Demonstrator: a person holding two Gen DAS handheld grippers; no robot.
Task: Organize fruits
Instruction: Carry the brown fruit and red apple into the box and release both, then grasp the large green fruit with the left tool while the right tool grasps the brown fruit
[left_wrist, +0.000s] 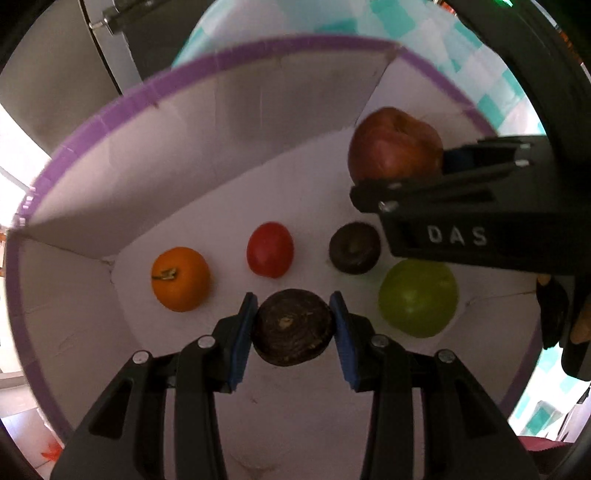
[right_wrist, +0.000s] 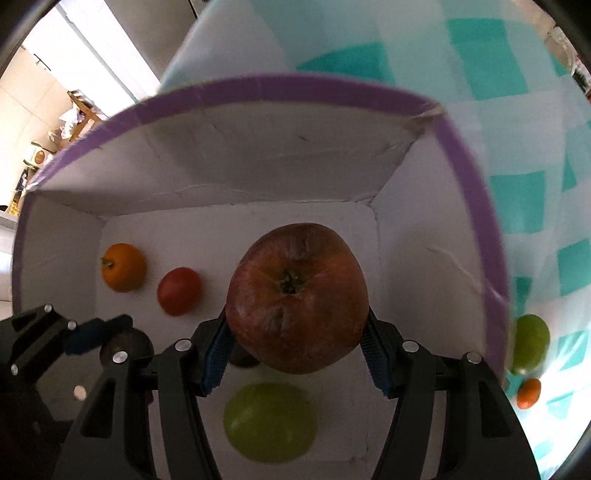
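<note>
Our left tool (left_wrist: 293, 325) grips a dark fruit (left_wrist: 293, 326); our right tool (right_wrist: 295, 347) grips the apple (right_wrist: 297, 297) mid-frame over the box (right_wrist: 258, 92). Dropped, it could bruise the green fruit (right_wrist: 269, 421) below.

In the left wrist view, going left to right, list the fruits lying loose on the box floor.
Orange fruit → red fruit → small dark fruit → green fruit.

left wrist: close, down into box (left_wrist: 110, 166) | right wrist: same box interior
</note>
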